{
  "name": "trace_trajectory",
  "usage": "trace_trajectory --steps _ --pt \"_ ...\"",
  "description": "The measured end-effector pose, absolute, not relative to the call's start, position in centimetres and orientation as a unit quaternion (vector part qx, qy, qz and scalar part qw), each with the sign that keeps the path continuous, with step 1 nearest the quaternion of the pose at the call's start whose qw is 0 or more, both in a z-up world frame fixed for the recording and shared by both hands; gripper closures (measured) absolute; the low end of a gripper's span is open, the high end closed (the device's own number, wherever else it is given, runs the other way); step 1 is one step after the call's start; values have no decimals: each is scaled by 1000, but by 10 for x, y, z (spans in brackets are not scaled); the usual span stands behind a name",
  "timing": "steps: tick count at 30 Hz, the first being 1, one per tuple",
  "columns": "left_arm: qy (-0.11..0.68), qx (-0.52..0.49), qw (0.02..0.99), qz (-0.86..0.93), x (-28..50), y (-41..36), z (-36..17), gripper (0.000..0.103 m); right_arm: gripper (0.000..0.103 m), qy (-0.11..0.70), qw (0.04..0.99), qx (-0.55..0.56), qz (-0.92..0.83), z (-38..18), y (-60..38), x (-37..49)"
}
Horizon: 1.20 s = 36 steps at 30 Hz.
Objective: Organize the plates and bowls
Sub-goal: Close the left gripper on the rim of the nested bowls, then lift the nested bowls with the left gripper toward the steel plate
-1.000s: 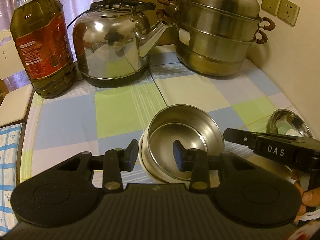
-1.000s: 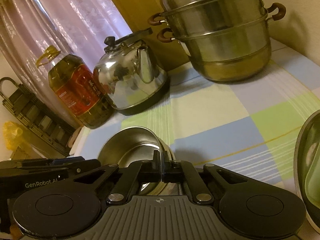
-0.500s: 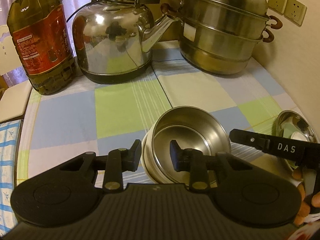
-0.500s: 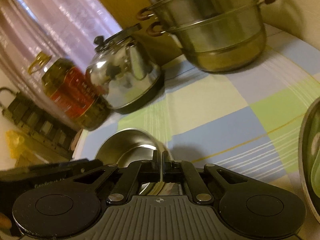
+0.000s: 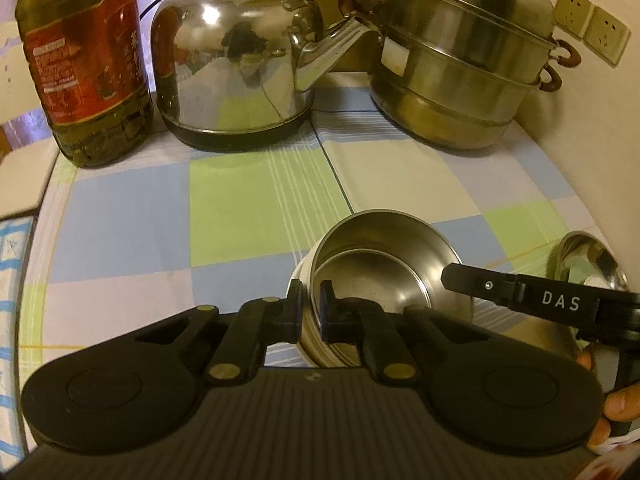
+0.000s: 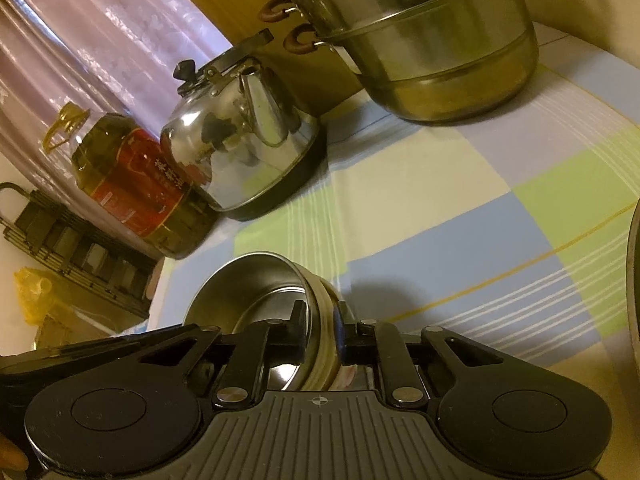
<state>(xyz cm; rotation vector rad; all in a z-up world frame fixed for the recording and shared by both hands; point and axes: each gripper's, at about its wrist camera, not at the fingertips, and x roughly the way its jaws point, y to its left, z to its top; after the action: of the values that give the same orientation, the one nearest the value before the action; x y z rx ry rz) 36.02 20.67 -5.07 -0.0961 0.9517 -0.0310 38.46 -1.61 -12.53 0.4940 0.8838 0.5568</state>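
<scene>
— What do we have under the left gripper (image 5: 310, 310)?

— We see the stack of steel bowls (image 5: 384, 276) on the checked tablecloth (image 5: 248, 208), tilted toward us. The left gripper's jaws have just been closing, and now its two pads clamp the near wall of the stack — one finger outside, one inside the top bowl.

— And the right gripper (image 6: 322, 334)?

— We find it on the same stack (image 6: 256, 292), from the other side. Its jaws have just been opening a little, yet the rim and wall of the bowls sit between its fingers and both pads touch the metal, so we read it as gripping too. In the left view its black arm, marked DAS, reaches in over the right rim.

— Anything else of the task's in reach?

— A shallow steel dish (image 5: 588, 264) lies just right of the bowls, partly hidden behind the right gripper.

— And at the back?

— We count an oil bottle (image 5: 84, 60), a steel kettle (image 5: 236, 64) and a tiered steamer pot (image 5: 460, 64) in a row along the far edge, well apart from the bowls. Wall sockets (image 5: 592, 28) show on the right.
</scene>
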Motion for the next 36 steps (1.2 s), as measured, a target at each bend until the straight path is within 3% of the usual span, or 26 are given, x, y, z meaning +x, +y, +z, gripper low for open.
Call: trace_trajectory --steps 17,19,21,23,33,36 --pt "468 -55 882 -7 368 210 -56 96 89 458 828 215 242 -113 -8 391" --pt "474 -59 878 -2 368 211 -58 82 88 455 830 210 245 -113 -7 390" --pt "475 -64 878 5 369 212 -61 71 80 451 834 204 244 -112 -7 389" --pt "479 -67 875 7 369 214 -64 70 51 448 840 199 233 -113 -7 388" --pt "497 -116 860 -3 377 222 -84 71 50 465 825 229 224 -141 -4 395" --pt "503 -125 855 -5 380 224 -91 78 51 469 821 239 221 -147 -3 399"
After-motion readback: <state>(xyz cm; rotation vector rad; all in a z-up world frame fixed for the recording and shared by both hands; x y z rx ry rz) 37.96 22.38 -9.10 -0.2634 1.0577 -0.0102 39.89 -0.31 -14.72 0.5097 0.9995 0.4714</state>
